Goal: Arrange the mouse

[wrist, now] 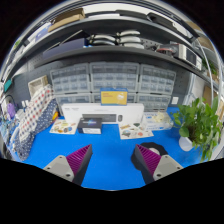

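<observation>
My gripper (111,160) is open and empty, its two fingers with purple pads (78,158) spread wide above a blue table mat (108,148). Nothing lies between the fingers. I cannot make out a mouse in this view. A small dark object (91,127) lies beyond the fingers at the far side of the mat; I cannot tell what it is.
A white box-like unit (103,114) with a yellow label stands at the back of the table. Papers (135,130) lie to its right. A green plant (199,122) stands at the right, with a white cup (186,143). A patterned object (35,112) stands at the left. Shelves rise behind.
</observation>
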The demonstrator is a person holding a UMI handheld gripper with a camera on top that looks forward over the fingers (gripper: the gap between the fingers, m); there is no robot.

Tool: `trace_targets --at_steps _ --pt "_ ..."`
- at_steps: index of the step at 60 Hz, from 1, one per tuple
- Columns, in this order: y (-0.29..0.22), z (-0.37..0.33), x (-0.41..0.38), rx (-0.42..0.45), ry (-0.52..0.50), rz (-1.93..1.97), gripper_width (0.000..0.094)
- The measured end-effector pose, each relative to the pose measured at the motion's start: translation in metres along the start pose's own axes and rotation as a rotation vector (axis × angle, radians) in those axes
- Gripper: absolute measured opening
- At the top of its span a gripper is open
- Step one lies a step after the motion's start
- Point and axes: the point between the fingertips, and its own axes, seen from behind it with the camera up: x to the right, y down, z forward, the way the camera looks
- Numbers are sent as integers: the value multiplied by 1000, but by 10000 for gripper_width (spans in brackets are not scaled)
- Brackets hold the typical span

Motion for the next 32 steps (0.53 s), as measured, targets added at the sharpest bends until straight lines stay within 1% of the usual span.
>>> trace_targets --at_steps 8,20,32 --pt "6 -26 -39 32 -30 18 870" --pt "28 -46 -83 11 -65 -18 868" --pt "46 -54 -112 -8 -104 -30 869"
